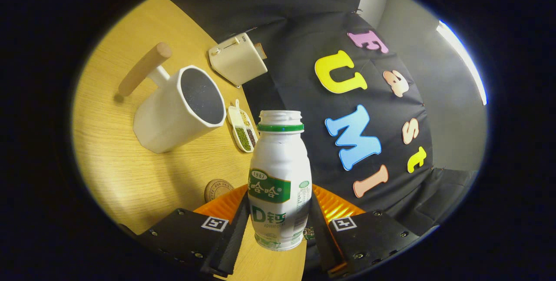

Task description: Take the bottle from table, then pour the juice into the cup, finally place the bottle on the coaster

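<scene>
Your gripper [278, 229] has its two fingers pinching the bottle [280, 181], one finger pressed against each side of the lower body, so the bottle sits squarely between them. You hold a small white plastic drink bottle with a green band at the neck and a green and white label across its middle; its mouth is open, with no cap on it, and the threaded rim shows at the top. In your view the bottle stands straight along the fingers, while the wooden table [130, 163] and everything on it appear tilted around it. Whether the bottle's base touches the table or hangs above it, you cannot tell from here. Beyond the fingers and to their left you see the cup [178, 109], a large white faceted mug with a dark inside and a round wooden handle [143, 69] sticking out from its far side; it stands on the table, well apart from the bottle. Just beside the left finger, near the bottle's lower left, the round brown coaster [217, 190] lies flat on the table, partly hidden by the finger. Between the cup and the bottle's neck lies a small white divided dish [242, 129] holding green and dark beans in separate compartments. Farther off, near the table's edge, sits a cream toaster [238, 58].
</scene>
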`<state>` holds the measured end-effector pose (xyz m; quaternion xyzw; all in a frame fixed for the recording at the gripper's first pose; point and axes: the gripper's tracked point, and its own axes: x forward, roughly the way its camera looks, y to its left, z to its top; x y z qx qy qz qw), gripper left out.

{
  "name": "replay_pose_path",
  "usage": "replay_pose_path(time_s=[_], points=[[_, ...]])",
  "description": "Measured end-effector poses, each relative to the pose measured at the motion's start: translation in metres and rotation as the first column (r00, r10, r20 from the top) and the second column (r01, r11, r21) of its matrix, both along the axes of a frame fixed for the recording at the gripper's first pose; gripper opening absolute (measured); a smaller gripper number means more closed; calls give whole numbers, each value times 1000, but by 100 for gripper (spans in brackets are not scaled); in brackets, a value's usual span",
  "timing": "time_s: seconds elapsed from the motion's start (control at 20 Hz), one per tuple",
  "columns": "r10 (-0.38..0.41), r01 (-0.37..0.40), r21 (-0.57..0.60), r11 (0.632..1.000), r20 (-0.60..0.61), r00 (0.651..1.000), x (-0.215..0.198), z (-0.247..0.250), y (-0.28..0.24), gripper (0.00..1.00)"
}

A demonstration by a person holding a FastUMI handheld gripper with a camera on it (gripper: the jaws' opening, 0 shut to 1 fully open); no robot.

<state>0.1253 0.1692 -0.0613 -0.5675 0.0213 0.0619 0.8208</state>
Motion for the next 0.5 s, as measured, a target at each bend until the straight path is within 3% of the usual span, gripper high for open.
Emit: replay_pose_path(time_s=[0.5], points=[[4,-3,-122,993,13,1000,6,7,5,71]])
